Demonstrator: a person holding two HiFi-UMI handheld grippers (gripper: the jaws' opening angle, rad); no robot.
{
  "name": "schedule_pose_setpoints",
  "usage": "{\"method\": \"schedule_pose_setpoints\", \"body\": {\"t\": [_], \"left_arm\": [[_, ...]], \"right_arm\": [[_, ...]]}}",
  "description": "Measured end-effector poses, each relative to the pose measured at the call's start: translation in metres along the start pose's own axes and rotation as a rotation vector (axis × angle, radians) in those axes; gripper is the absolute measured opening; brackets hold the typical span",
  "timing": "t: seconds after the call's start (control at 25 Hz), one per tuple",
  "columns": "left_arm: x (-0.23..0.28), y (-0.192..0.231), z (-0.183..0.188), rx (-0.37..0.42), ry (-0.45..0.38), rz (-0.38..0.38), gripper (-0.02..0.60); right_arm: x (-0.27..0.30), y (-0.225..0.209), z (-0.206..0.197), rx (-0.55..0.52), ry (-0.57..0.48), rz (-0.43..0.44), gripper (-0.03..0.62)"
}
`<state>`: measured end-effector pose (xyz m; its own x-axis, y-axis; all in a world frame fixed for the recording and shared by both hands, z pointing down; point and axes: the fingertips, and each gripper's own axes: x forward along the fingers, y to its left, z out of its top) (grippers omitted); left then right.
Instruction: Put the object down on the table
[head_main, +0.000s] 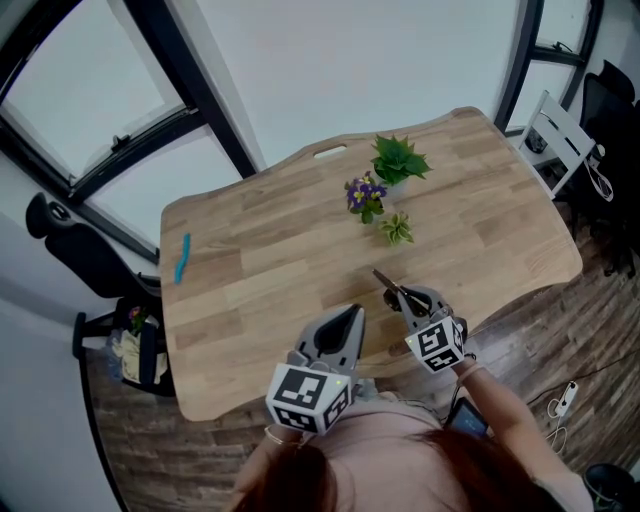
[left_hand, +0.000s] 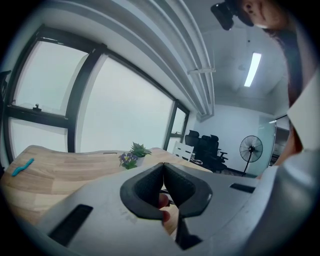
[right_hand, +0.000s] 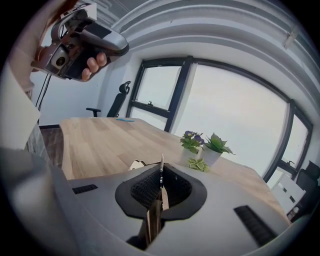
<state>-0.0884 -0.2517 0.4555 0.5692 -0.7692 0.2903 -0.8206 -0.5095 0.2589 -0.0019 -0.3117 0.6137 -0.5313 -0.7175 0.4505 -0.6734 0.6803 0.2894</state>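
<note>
**Right tongs.** The right tongs (head_main: 402, 300) are closed on a thin flat wooden piece (head_main: 384, 280). The right gripper view shows the piece edge-on, upright between the two pads, its top edge rising just past the tips and its lower end running back under the pads. The head view alone shows the piece projecting forward of the tips as a narrow dark strip over the near part of the counter (head_main: 250, 260). No view settles whether the piece touches the counter.

**Left tongs.** The left tongs (head_main: 350, 314) are closed, tip against tip, with nothing gripped. They sit just beside the right tongs, over the counter's near edge. Only the left gripper view shows fingertips (left_hand: 163, 201) in the gap behind the pads.

**View differences.**
- The right gripper view shows the left tongs from outside, held in a hand (right_hand: 92, 64) up and to the left of the right tongs.
- The left gripper view alone shows a standing fan (left_hand: 251, 149) and office chairs (left_hand: 204, 145) to the right of the pads.
- The head view alone shows the whole counter outline.

**Beyond the tips.** Three small potted plants (head_main: 398, 160) stand ahead of the right tongs, well apart from the piece. A blue item (head_main: 182, 258) lies far to the left of the left tongs.
</note>
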Motion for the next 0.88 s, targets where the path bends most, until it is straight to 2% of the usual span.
{"method": "schedule_pose_setpoints", "body": {"t": [0.88], "left_arm": [[0.007, 0.007, 0.001, -0.038, -0.001, 0.009, 0.003]], "right_arm": [[0.023, 0.005, -0.042, -0.155, 0.109, 0.011, 0.0]]}}
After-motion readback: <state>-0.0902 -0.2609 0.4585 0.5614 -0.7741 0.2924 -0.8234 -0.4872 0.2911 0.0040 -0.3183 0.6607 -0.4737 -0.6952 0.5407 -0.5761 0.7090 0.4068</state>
